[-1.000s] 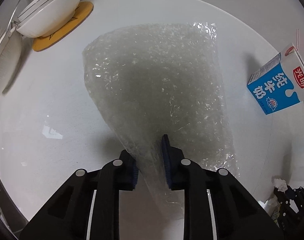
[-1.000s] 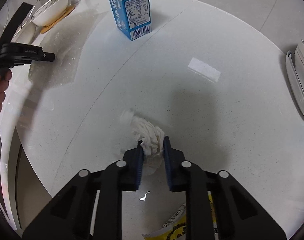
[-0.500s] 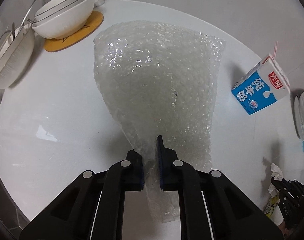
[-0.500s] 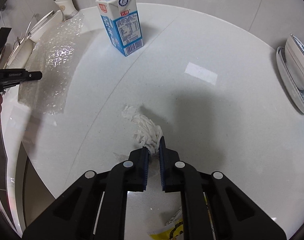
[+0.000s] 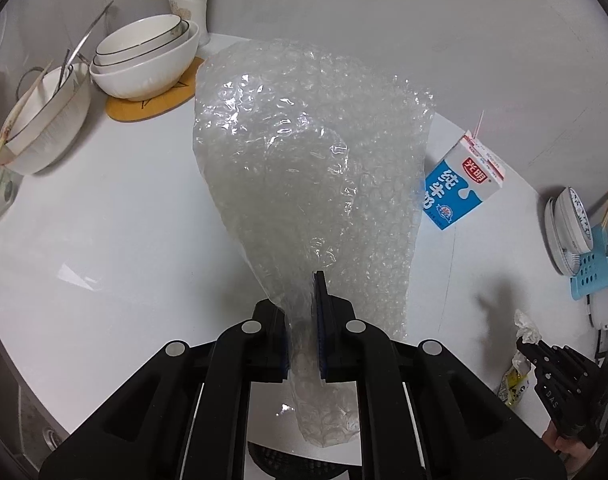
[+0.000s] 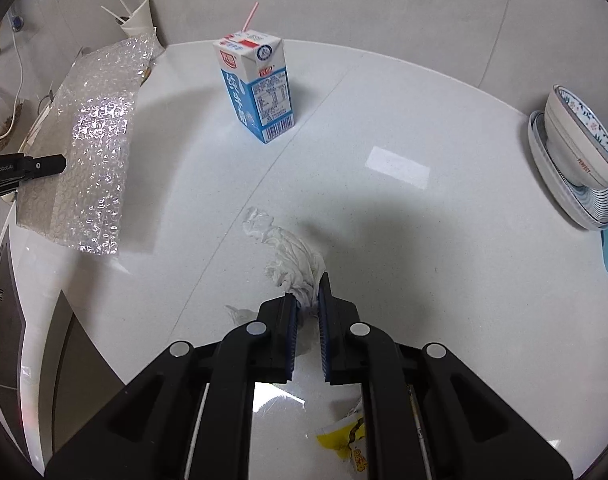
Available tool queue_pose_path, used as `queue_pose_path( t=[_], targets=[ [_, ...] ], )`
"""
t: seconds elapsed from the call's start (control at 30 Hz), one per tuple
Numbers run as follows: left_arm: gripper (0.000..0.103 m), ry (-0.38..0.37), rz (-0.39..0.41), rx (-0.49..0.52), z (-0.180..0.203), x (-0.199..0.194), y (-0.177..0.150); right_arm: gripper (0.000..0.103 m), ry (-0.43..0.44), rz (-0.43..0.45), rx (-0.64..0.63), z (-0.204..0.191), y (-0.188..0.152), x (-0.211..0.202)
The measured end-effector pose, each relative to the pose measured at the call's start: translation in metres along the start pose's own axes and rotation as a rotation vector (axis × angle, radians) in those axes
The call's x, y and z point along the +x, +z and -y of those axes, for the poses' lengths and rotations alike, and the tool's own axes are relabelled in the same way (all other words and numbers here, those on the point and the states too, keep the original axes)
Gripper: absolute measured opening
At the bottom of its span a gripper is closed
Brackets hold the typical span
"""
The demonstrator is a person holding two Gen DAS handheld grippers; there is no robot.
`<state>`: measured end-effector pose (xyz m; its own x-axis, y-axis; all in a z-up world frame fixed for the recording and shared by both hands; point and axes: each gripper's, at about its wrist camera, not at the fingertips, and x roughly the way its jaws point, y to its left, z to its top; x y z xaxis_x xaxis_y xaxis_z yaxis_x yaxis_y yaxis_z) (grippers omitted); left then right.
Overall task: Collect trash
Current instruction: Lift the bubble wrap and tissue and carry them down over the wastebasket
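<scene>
Over the white table (image 6: 424,240), at the left, the left gripper (image 5: 302,312) is clamped on a sheet of bubble wrap (image 5: 312,168), its jaws having just closed, the sheet hanging clear of the surface. Right of it a blue milk carton (image 6: 256,88) stands upright. Nearer, the right gripper (image 6: 307,304) pinches a crumpled white tissue (image 6: 292,256), with a yellow wrapper (image 6: 344,436) lying below its fingers.

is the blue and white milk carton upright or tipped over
Upright: the blue and white milk carton stands on its base on the white round table, gabled top up, with a pink straw poking from it.
</scene>
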<state>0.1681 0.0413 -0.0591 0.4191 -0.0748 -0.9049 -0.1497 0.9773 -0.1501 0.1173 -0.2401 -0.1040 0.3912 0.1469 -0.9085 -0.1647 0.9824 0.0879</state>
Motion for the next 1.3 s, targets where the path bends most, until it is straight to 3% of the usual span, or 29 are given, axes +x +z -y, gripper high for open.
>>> queue_pose_path(
  t=[0.83, 1.3],
  targets=[
    [0.008, -0.089, 0.085, 0.026, 0.001, -0.086, -0.064, 0.009, -0.022, 0.097, -0.008, -0.029, -0.039, -0.074],
    [0.008, -0.145, 0.084, 0.1, 0.007, -0.124, -0.143, 0.009, -0.001, 0.14, 0.01, -0.052, -0.089, -0.114]
  ],
)
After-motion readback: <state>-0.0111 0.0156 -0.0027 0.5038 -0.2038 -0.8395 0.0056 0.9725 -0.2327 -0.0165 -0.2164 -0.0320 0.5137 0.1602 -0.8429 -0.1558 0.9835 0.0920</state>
